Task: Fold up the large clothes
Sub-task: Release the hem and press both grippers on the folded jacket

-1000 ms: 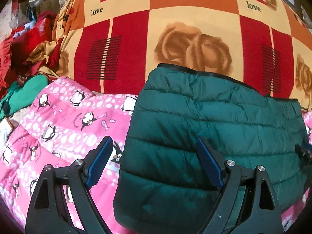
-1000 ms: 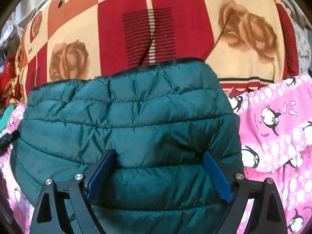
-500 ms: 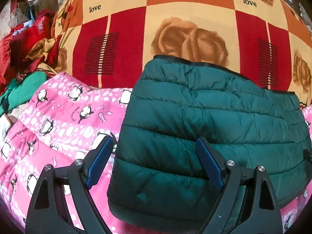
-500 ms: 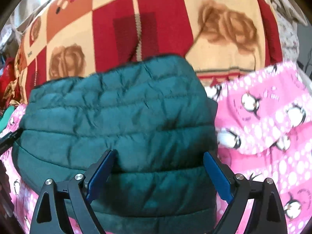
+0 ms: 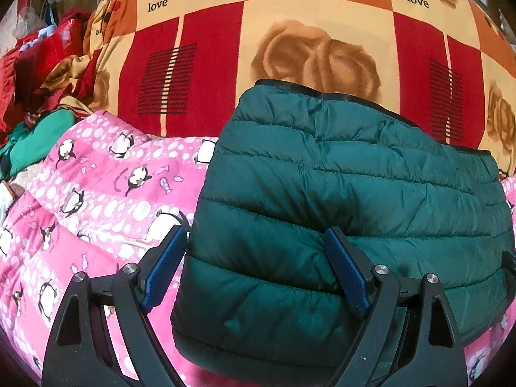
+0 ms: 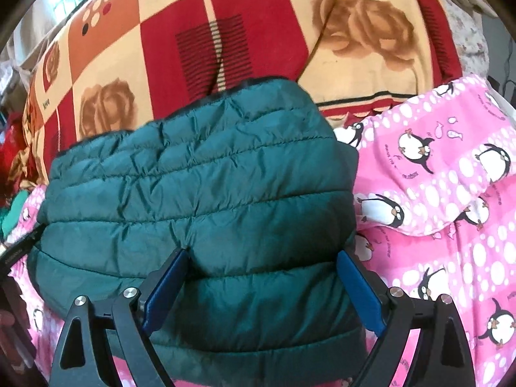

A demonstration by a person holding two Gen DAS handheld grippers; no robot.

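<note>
- Left wrist view: the near edge of the folded dark green quilted puffer jacket (image 5: pixel 348 200) drops behind the left gripper (image 5: pixel 254 271), and its right end runs towards the frame edge, where a dark part, too cut off to name, juts in.
- The jacket lies on a pink penguin-print blanket (image 5: pixel 106 193); behind both spreads a red, orange and cream rose-print blanket (image 5: pixel 290 25) lettered "love". A heap of red and green clothes (image 5: pixel 38 96) at the far left is crumpled and hard to sort out.
- The jacket's long axis runs left to right, quilt lines along it, black-trimmed edge farthest away.
- The left gripper's jaws stand wide apart, holding nothing; the left finger is over the pink blanket, the right over the jacket.
- Right wrist view: the jacket (image 6: pixel 200 193) fills the centre, its near edge hidden by the right gripper (image 6: pixel 261 283).
- Penguin blanket (image 6: pixel 445 193) lies right, rose blanket (image 6: pixel 225 32) behind, slightly blurred.
- The right gripper's jaws gape wide, empty, above the jacket.
</note>
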